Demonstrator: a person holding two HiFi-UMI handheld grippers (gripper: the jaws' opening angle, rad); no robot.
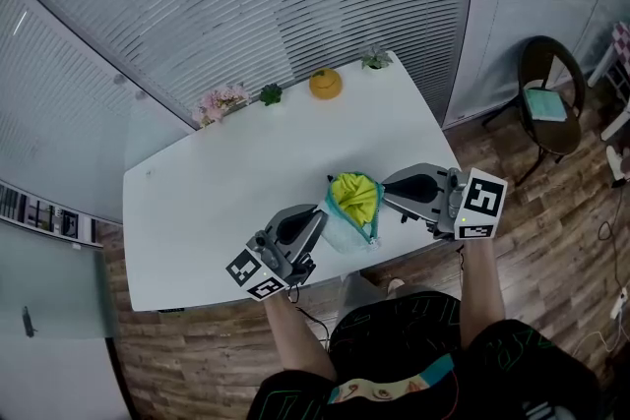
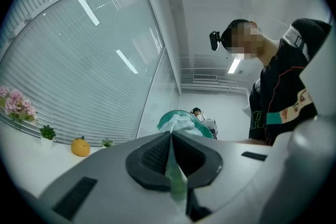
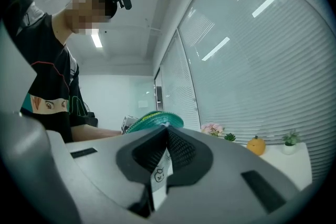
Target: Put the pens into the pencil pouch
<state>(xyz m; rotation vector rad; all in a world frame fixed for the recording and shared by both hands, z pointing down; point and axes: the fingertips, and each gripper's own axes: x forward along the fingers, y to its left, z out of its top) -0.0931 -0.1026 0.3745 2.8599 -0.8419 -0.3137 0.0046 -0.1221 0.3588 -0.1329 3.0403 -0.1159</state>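
White worktop (image 1: 217, 192), near edge. Left tool (image 1: 320, 214): clamped on pouch (image 1: 351, 207) fabric. Pouch: teal, mouth open, yellow-green inside, held between both tools; pens not seen. Right tool (image 1: 386, 185): clamped on the pouch's label (image 3: 159, 176). Risk: thin pinches may slip, dropping pouch off the edge.

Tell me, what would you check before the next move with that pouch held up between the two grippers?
1. Grip of left gripper on pouch edge: ok, jaws shut on it.
2. Grip of right gripper on the opposite edge: ok.
3. Mouth of pouch spread open: ok, yellow inside shows.
4. Any pens in sight on table: not ok, none visible.
5. Whether pens are already inside: cannot tell.
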